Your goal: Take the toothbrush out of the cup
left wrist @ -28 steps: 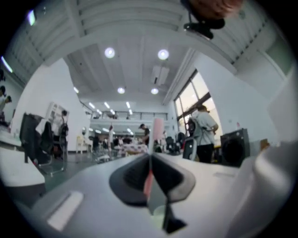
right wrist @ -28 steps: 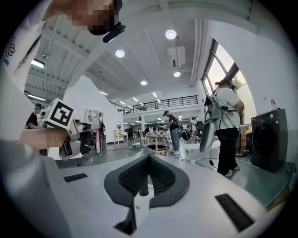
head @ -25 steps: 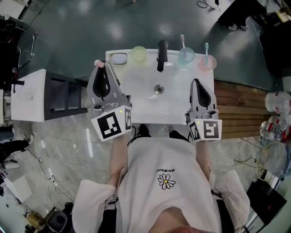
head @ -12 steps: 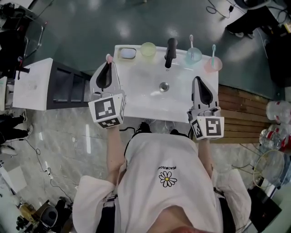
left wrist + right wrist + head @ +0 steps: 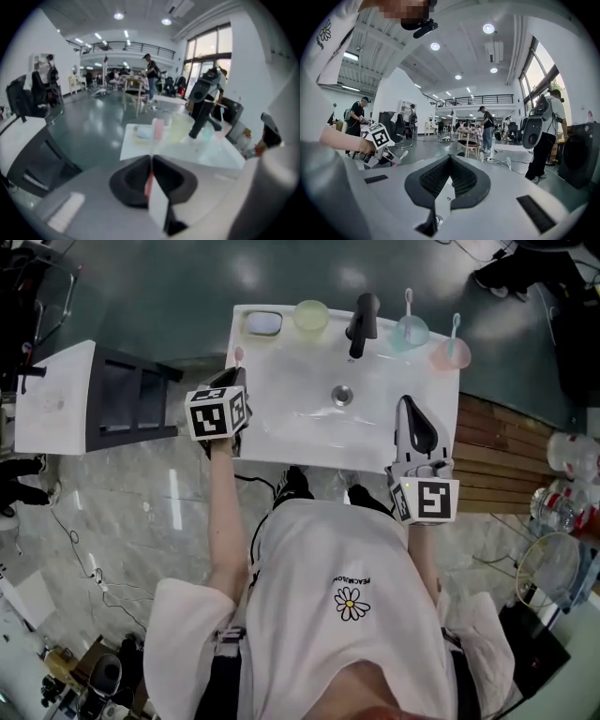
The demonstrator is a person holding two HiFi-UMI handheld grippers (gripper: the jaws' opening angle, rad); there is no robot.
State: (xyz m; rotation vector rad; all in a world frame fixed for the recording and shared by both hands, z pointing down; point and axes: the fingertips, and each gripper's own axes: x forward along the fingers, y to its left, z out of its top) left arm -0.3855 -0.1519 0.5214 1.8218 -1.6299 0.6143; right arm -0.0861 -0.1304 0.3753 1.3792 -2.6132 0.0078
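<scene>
A pink toothbrush [image 5: 158,130] is pinched between the jaws of my left gripper [image 5: 151,159], with its head sticking out past the fingertips. In the head view this gripper [image 5: 235,379] hangs over the left edge of the white sink [image 5: 281,423], and the toothbrush [image 5: 238,354] points towards the back. A yellow-green cup [image 5: 311,313] stands empty at the back rim. My right gripper [image 5: 407,407] is shut and empty over the sink's front right. The right gripper view shows its jaws [image 5: 451,157] closed and the left gripper [image 5: 379,140] off to the left.
A black faucet [image 5: 363,320] rises at the back centre, with the drain [image 5: 343,395] below it. A blue cup [image 5: 410,331] and a pink cup [image 5: 451,354] each hold a toothbrush. A soap dish [image 5: 263,323] sits at the back left. A white cabinet [image 5: 56,399] stands left.
My left gripper has dropped and tipped its nose downward, carrying the pink toothbrush towards the sink's left edge. The right gripper has shifted only slightly.
</scene>
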